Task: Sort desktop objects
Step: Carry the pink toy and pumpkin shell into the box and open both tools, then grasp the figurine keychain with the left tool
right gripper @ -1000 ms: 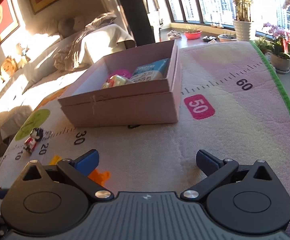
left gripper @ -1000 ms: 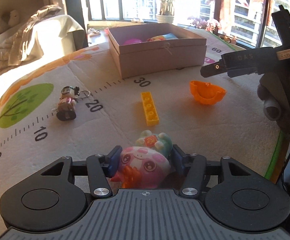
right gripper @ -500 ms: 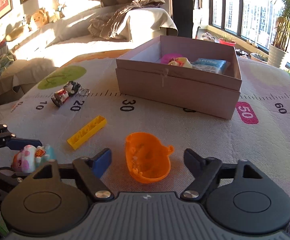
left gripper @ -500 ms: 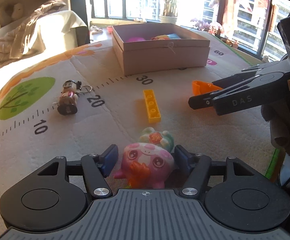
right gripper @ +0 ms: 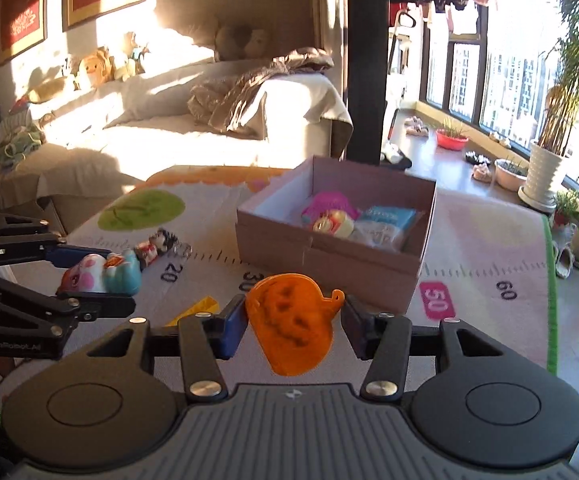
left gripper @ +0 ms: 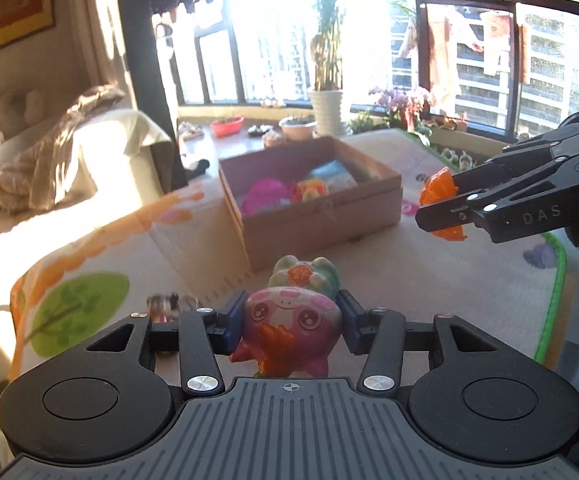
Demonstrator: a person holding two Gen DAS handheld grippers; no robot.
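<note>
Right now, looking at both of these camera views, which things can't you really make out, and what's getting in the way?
- Yellow plastic brick: right wrist view, mostly hidden behind the right tool; absent from the left view.
- Small doll keychain: left wrist view, blurred and half behind the left tool.
- Pink cardboard box: items inside overlap; the pale packet's print is too small.
- Orange pumpkin-shaped plastic shell: left view, partly covered by tool fingers.

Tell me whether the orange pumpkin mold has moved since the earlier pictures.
Yes. The orange pumpkin mold lay on the mat in front of the pink box; now it is lifted off, clamped in the right gripper, whose jaws have just been closing.
</note>
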